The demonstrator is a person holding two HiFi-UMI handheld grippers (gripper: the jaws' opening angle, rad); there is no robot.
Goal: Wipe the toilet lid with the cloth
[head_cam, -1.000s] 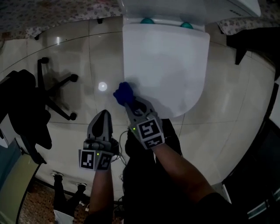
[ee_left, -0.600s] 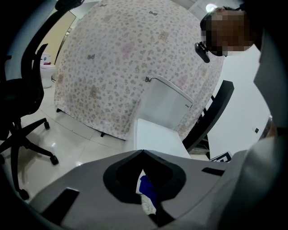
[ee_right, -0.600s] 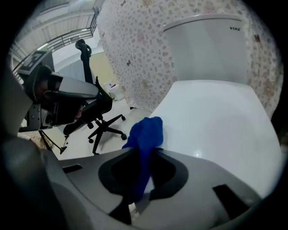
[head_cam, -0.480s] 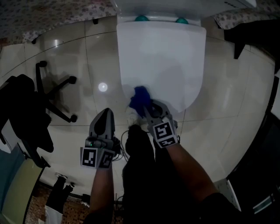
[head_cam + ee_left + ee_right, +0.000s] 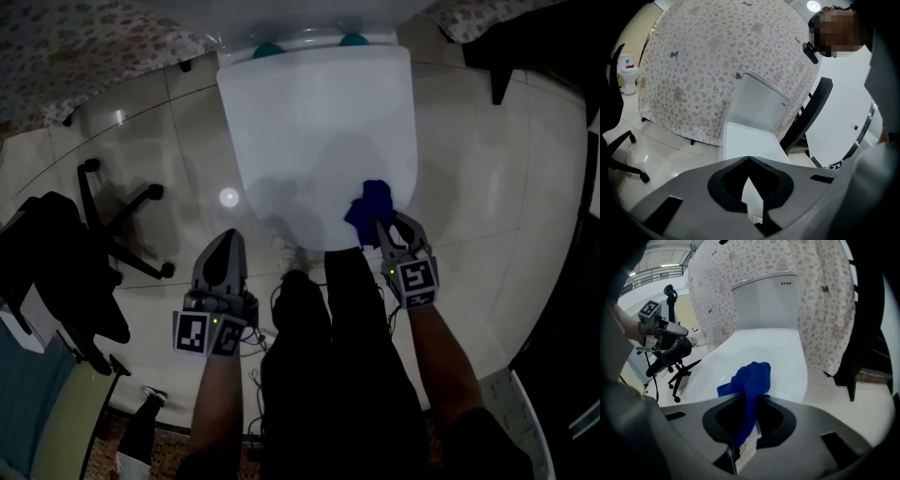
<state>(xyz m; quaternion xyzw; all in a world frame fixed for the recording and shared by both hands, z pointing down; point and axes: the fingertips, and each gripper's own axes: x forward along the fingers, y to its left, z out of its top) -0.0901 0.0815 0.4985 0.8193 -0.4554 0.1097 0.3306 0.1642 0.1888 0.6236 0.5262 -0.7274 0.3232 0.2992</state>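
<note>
The white toilet lid point(image 5: 319, 131) lies shut at the top middle of the head view. My right gripper point(image 5: 382, 225) is shut on a blue cloth point(image 5: 368, 210), which rests on the lid's front right edge. In the right gripper view the cloth point(image 5: 749, 383) bunches up past the jaws onto the lid point(image 5: 773, 352). My left gripper point(image 5: 223, 251) hangs over the floor left of the toilet, jaws shut and holding nothing. The left gripper view shows the lid point(image 5: 749, 140) and the cistern point(image 5: 757, 101) ahead.
A black office chair point(image 5: 66, 262) stands at the left on the glossy tiled floor point(image 5: 487, 159). A floral curtain point(image 5: 75, 47) hangs behind the toilet. A dark stand point(image 5: 525, 47) sits at the top right. The person's dark legs point(image 5: 328, 356) are below the lid.
My right gripper has swept the blue cloth from the lid's front left edge across to its front right edge. The left gripper has barely moved.
</note>
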